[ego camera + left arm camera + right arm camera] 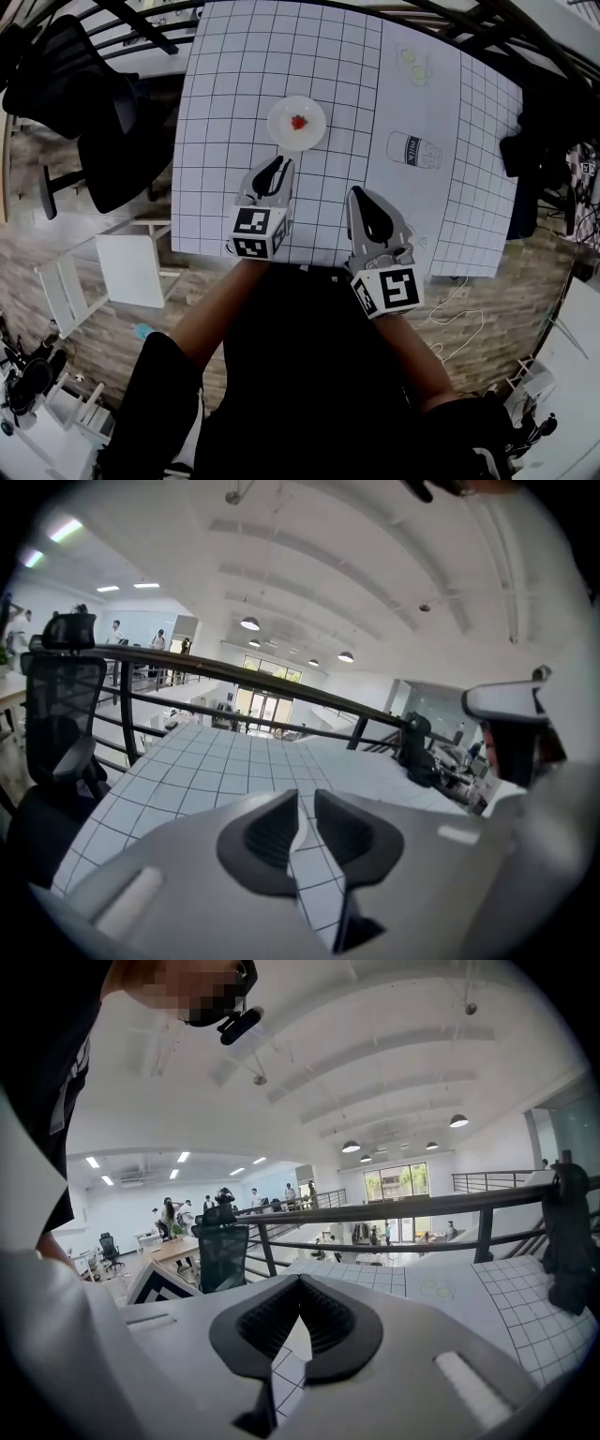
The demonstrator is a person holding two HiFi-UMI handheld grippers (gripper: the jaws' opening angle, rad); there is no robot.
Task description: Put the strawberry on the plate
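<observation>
strawberry (298,122): on white plate (281,132), far-centre of counter (225,75) | left claw (277,167): nearer, just on near side of plate, narrow gap, empty | right claw (362,197): tips together, empty

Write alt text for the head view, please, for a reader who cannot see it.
Seen from above, a strawberry lies on a small white plate on a table covered with a grid pattern. Nearer the person, the left gripper and the right gripper hover over the table, both empty. A milk carton lies to the right.
</observation>
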